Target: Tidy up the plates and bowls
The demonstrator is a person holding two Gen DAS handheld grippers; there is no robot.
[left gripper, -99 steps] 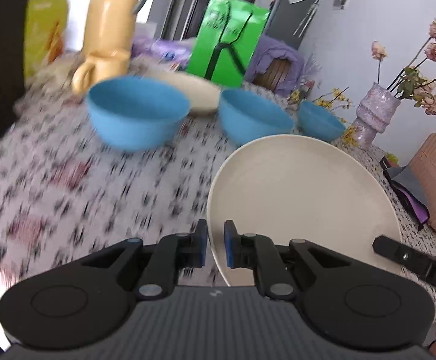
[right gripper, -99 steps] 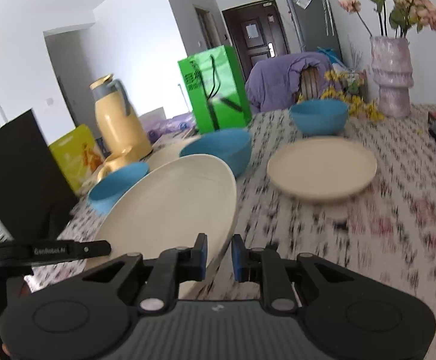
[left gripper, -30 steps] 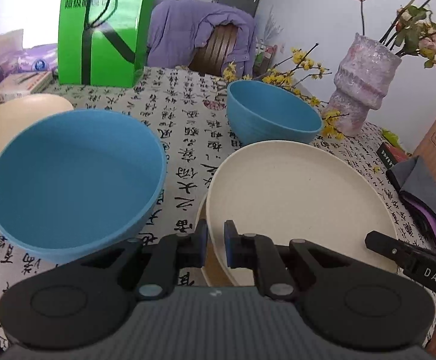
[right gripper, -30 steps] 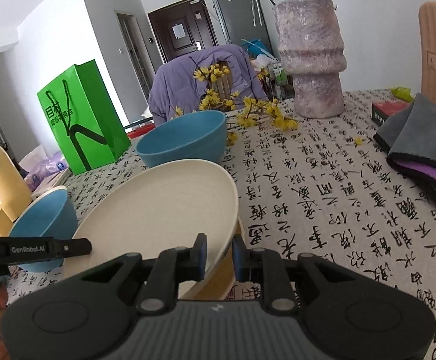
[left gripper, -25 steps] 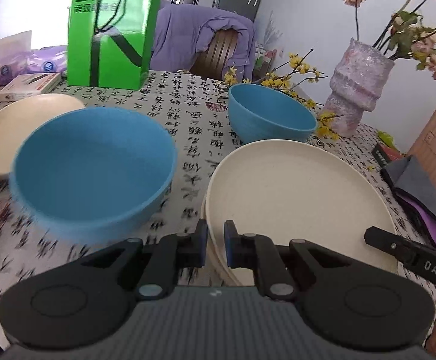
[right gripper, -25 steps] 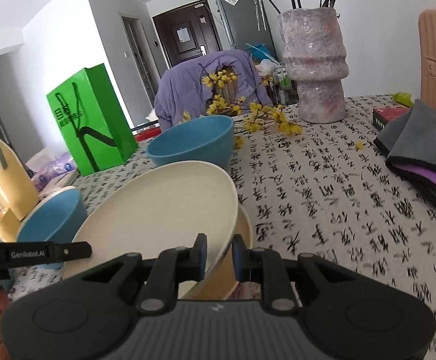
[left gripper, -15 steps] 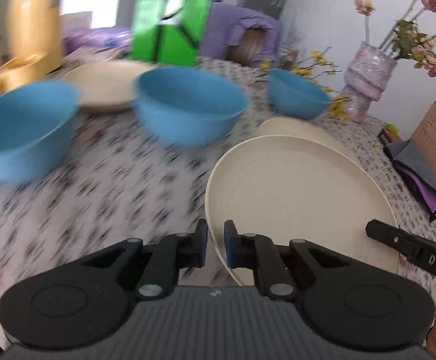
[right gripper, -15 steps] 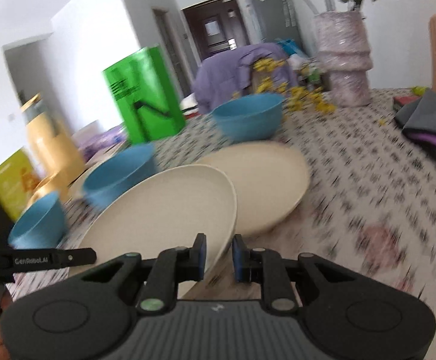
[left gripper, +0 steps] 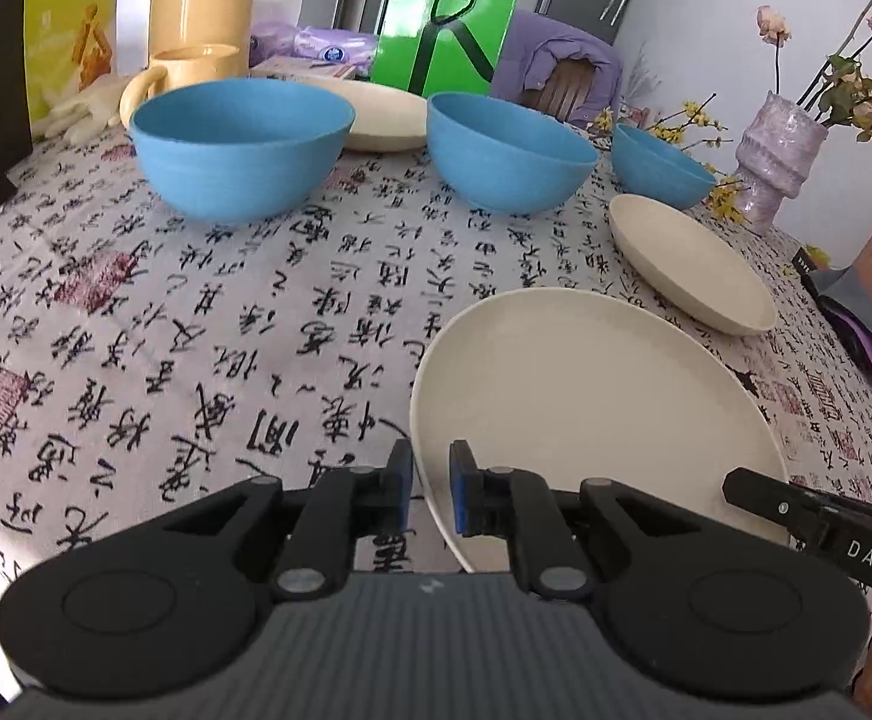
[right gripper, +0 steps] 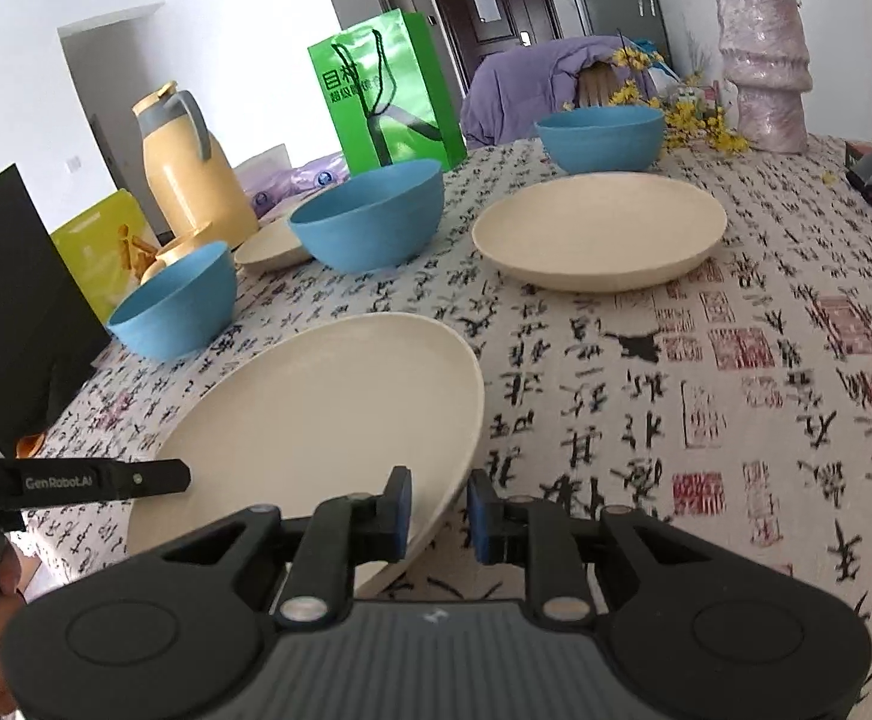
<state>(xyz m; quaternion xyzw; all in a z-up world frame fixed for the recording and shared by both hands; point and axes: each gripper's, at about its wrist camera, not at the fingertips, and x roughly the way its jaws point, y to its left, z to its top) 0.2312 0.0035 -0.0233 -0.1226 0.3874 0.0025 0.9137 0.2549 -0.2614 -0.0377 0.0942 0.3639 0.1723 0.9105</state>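
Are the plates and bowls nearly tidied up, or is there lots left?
Lots left. Nothing looks stacked yet. The left hand-held gripper and right hand-held gripper both have the rim of one cream plate between their pads; the right's jaws are opening. Two more plates and three blue bowls sit apart on the table.

**Cream plate gripped at its near rim over the patterned cloth**

The left gripper (left gripper: 430,492) pinches the near rim of a cream plate (left gripper: 592,396), its blue pads tight on the edge. The right gripper's finger (left gripper: 820,525) reaches the plate's far right rim. Beyond lie a second cream plate (left gripper: 688,264), three blue bowls (left gripper: 238,150), and a tablecloth (left gripper: 196,324) printed with calligraphy.
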